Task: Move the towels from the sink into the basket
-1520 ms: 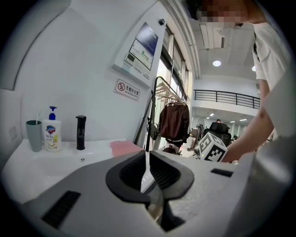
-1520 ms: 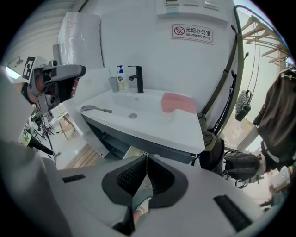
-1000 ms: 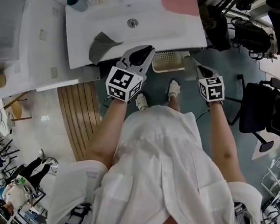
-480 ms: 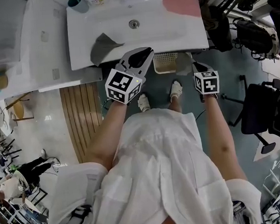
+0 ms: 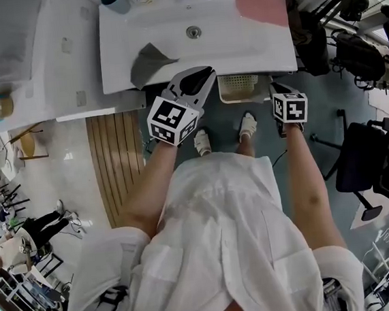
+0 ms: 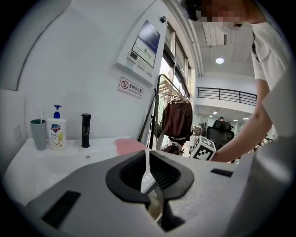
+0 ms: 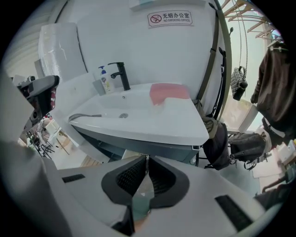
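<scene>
Since 1 second ago the right tongs (image 5: 277, 89) have edged forward, beside the basket (image 5: 237, 86). A grey towel (image 5: 146, 62) lies rumpled at the left front of the sink (image 5: 238, 44). The left tongs (image 5: 197, 76) hover just short of it, pinched together, empty. The right tongs are closed on nothing. A pink towel (image 5: 262, 5) lies flat at the far right corner. Both look light and limp: best pinched at a fold or edge.

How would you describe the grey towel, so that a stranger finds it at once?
Start at the white sink in front of the person. The grey towel lies crumpled in its front left part, left of the drain. It is dark grey, while the pink towel lies flat on the back right corner.
</scene>
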A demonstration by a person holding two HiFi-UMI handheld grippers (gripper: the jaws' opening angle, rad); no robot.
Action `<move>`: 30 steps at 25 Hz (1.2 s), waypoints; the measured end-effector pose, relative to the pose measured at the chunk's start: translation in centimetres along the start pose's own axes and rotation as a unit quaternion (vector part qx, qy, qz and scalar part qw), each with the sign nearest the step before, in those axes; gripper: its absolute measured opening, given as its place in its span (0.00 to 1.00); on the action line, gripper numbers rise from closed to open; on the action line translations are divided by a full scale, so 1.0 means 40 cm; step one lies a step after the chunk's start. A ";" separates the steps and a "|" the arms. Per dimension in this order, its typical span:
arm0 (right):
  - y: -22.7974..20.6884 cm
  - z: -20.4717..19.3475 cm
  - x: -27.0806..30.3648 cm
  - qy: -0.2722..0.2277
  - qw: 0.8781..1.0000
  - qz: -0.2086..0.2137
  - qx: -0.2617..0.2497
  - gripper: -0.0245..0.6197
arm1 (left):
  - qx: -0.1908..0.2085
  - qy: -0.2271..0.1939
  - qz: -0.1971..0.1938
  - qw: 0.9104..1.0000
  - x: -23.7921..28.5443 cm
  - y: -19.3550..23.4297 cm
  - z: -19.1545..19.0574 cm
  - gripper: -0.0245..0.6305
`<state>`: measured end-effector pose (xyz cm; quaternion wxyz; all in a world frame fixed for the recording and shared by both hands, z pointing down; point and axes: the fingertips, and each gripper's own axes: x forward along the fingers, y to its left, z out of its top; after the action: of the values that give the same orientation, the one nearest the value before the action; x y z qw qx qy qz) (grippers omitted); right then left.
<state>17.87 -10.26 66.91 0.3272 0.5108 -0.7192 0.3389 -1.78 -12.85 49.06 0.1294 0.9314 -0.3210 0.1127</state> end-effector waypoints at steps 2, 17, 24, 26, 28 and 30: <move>0.006 0.003 0.006 -0.002 1.000 0.007 0.005 0.10 | -0.001 0.000 0.003 1.000 -0.001 0.004 -0.002 0.09; 0.022 0.075 -0.090 -0.069 0.998 0.000 -0.011 0.10 | 0.001 -0.012 0.001 1.000 -0.003 0.009 0.022 0.09; 0.088 0.150 -0.148 -0.118 0.992 0.012 -0.043 0.10 | 0.007 -0.029 0.015 0.999 -0.049 0.025 0.052 0.09; 0.116 0.176 -0.162 -0.135 0.989 0.018 -0.052 0.10 | 0.007 -0.036 0.022 0.999 -0.069 0.034 0.064 0.09; 0.147 0.205 -0.175 -0.154 0.985 0.028 -0.067 0.10 | 0.008 -0.043 0.031 0.999 -0.091 0.047 0.073 0.09; 0.180 0.238 -0.188 -0.175 0.980 0.040 -0.088 0.10 | 0.009 -0.049 0.044 0.998 -0.117 0.064 0.082 0.09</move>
<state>11.80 -12.44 54.37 0.2260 0.5021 -0.8123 0.1926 -6.59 -13.16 45.03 0.1001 0.9220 -0.3664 0.0748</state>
